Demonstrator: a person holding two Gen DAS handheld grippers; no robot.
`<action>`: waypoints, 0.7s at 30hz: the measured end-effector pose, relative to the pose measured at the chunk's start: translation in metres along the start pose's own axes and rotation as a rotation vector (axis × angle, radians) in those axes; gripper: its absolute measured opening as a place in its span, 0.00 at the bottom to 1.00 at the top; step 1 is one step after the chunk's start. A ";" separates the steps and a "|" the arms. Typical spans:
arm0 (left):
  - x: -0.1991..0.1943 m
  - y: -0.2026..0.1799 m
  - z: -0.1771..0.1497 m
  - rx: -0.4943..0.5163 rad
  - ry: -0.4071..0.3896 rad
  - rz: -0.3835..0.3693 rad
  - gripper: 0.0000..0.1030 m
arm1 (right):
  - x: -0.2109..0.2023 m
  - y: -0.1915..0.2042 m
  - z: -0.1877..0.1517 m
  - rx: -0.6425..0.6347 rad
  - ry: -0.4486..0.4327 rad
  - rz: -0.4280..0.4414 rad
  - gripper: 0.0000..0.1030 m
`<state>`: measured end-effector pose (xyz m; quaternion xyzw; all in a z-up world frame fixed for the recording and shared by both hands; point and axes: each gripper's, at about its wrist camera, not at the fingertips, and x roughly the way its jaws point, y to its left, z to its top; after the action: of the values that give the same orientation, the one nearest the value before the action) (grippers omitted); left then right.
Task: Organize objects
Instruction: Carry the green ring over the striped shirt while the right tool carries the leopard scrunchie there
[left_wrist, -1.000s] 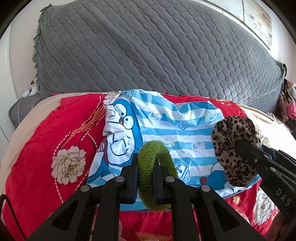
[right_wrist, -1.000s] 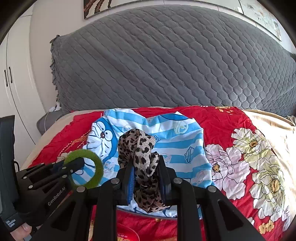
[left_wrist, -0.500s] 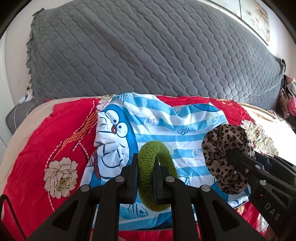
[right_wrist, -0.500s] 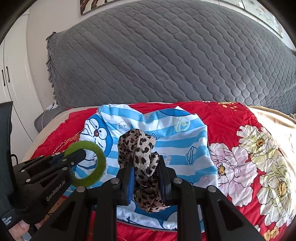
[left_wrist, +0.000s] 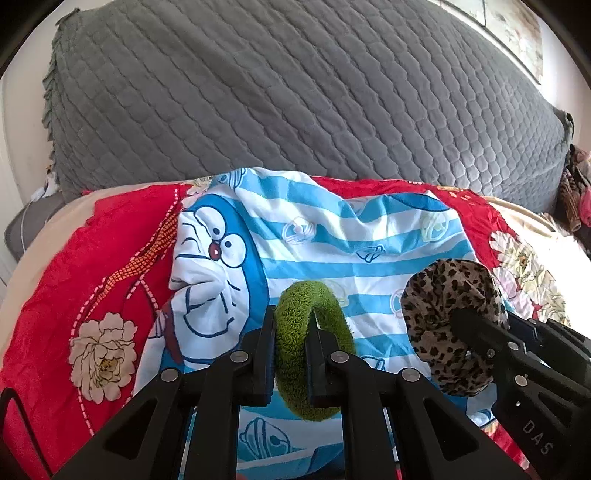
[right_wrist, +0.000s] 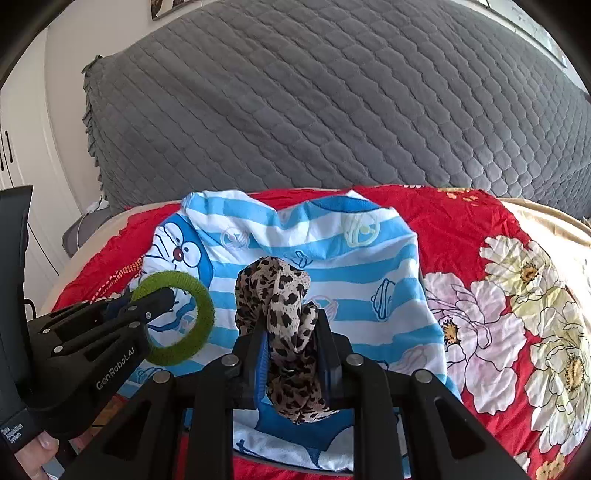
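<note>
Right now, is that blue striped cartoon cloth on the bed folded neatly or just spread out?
Spread out, loosely. The blue striped cloth lies rumpled and open over the red floral bedspread, cartoon face showing.

A red quilt (left_wrist: 122, 258) printed with pale flowers is spread over the bed, and a blue-and-white striped cartoon cloth (left_wrist: 332, 243) is laid crumpled across its middle. A large grey quilted cover (left_wrist: 295, 103) is seen draped over the headboard behind. A framed picture (left_wrist: 513, 33) is hung on the wall above it. White cupboard doors (right_wrist: 14, 147) with dark handles are seen at the left edge of the right wrist view
</note>
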<state>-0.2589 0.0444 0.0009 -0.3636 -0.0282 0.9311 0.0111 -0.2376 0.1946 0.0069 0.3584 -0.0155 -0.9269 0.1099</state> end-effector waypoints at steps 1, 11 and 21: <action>0.001 0.000 0.000 0.003 -0.001 -0.005 0.12 | 0.001 -0.001 -0.001 0.002 0.002 0.004 0.22; 0.008 -0.001 0.000 0.023 0.001 0.000 0.12 | 0.009 0.005 0.002 -0.019 0.004 0.003 0.22; 0.017 -0.004 0.000 0.031 0.023 0.001 0.12 | 0.029 0.000 -0.004 -0.011 0.055 -0.014 0.22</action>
<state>-0.2714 0.0494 -0.0105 -0.3740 -0.0136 0.9272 0.0164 -0.2555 0.1882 -0.0150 0.3833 -0.0050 -0.9176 0.1057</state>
